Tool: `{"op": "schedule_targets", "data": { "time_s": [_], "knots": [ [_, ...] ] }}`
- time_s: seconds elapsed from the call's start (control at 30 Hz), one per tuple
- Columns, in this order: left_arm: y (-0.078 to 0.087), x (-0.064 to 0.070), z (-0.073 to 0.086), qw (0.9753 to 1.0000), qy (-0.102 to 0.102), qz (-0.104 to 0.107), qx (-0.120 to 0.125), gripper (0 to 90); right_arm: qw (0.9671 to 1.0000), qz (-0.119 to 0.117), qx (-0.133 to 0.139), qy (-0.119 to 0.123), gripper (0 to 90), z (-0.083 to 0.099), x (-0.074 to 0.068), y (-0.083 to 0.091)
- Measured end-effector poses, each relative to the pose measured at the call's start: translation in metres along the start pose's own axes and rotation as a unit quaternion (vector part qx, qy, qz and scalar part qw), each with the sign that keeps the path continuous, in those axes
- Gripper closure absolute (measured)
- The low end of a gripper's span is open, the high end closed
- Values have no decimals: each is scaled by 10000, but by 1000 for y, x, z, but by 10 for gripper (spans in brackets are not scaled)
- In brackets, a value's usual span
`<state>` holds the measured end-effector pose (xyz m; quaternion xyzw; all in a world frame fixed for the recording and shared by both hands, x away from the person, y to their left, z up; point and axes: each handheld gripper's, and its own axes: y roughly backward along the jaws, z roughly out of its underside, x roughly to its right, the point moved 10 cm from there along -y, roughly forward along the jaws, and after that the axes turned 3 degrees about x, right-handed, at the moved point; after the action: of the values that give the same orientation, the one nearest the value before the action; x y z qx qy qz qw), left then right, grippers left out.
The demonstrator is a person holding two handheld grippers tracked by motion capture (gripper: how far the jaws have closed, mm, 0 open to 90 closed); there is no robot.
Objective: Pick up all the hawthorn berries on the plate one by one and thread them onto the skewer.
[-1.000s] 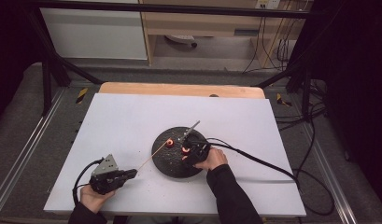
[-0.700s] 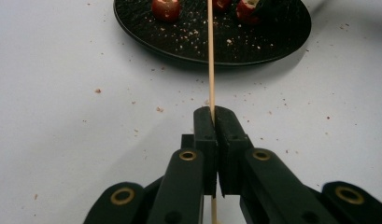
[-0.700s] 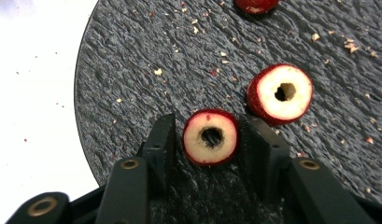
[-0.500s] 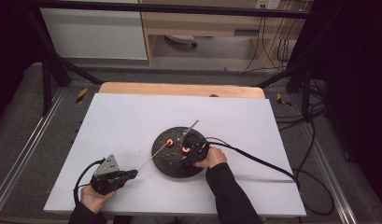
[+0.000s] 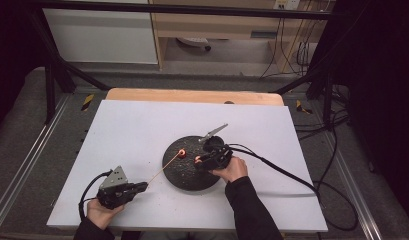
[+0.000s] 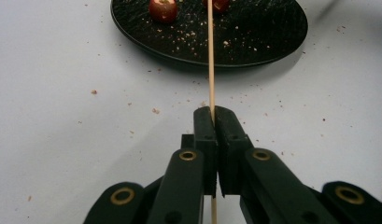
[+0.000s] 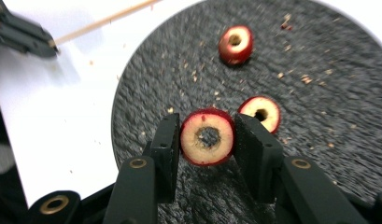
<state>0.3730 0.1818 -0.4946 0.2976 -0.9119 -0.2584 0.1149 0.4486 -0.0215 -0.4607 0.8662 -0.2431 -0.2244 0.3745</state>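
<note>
Meanwhile, the right claw (image 7: 207, 137) pinches a cored red fruit slice (image 7: 207, 136) over the black plate (image 7: 319, 154), while the left claw (image 6: 215, 122), pressed together, grips a wooden skewer (image 6: 210, 56) above the tabletop (image 5: 137, 130).

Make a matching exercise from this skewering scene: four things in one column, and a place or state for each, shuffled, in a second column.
Things:
1. wooden skewer
2. cored fruit piece
3. black plate
4. metal tongs

Places or states:
A. lies on the white table, speckled with crumbs
B. rests at the plate's far rim
C. clamped in the left gripper, pointing toward the plate
D. pinched between the right gripper jaws, hole facing the camera

Pairs: 1-C, 2-D, 3-A, 4-B
</note>
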Motion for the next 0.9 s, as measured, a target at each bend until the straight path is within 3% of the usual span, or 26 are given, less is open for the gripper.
{"op": "schedule_targets", "data": {
  "time_s": [0.13, 0.27, 0.47, 0.6, 0.77, 0.87, 0.9],
  "knots": [
    [0, 1, -1, 10000, 33, 9, 34, 875, 9990, -21, 376, -259, 624, -1, 3, 9],
    [0, 2, -2, 10000, 68, 23, 70, 875, 9953, -61, 820, -513, 624, -2, 6, 18],
    [-2, 5, -2, 9999, 120, 40, 107, 875, 9822, -179, 1610, -945, 625, -2, 6, 28],
    [-4, 7, -4, 9998, 148, 55, 148, 875, 9663, -237, 2235, -1257, 626, -5, 8, 35],
    [-6, 10, -7, 9995, 187, 46, 251, 875, 9414, -319, 2941, -1620, 627, -11, 8, 43],
    [-7, 12, -8, 9994, 191, 54, 286, 875, 9296, -313, 3229, -1748, 627, -14, 8, 45],
    [-8, 13, -9, 9993, 211, 61, 300, 875, 9233, -331, 3360, -1828, 627, -16, 8, 45]
  ]
}}
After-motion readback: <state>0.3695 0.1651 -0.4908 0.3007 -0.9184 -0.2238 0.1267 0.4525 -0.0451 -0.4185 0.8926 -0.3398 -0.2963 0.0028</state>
